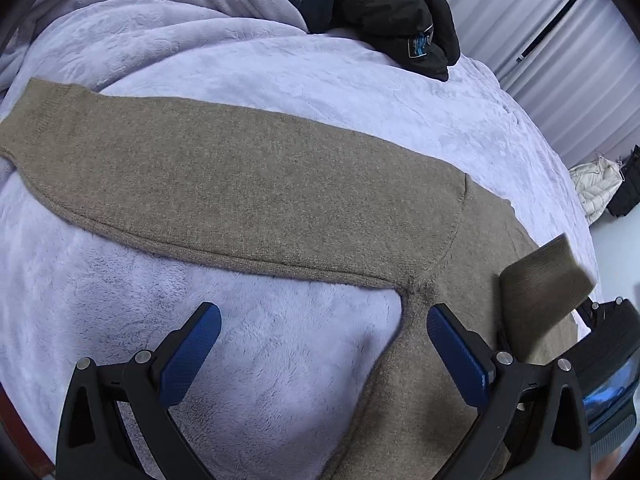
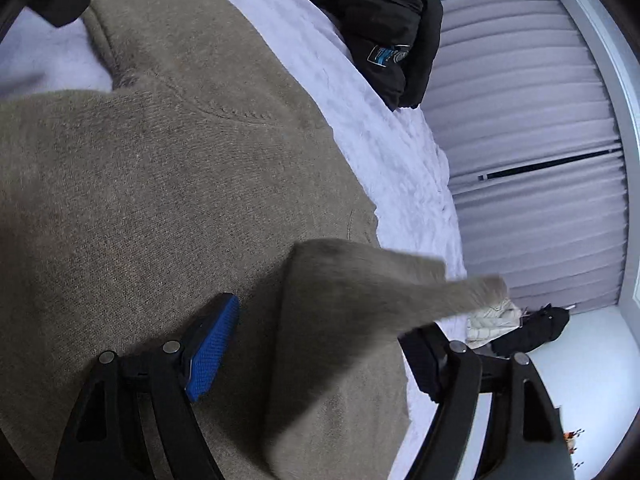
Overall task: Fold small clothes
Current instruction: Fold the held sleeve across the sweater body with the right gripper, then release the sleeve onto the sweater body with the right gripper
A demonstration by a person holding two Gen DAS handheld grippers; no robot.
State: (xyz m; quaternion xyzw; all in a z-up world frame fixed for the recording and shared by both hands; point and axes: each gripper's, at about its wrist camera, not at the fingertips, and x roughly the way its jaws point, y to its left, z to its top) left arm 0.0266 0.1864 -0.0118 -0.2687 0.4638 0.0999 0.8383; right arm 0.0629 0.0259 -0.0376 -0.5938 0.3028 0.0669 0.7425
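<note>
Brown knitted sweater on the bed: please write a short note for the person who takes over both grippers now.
Left gripper: jaws open, empty, above the armpit of the brown knitted sweater.
Right gripper: jaws open, with the sweater's other sleeve draped loosely between them, not pinched.
Sweater lies flat on the lilac fleece blanket, one sleeve stretched out sideways.
Done: the sleeve at the right gripper brought over the body.
Left: fold the stretched sleeve, then the body.
</note>
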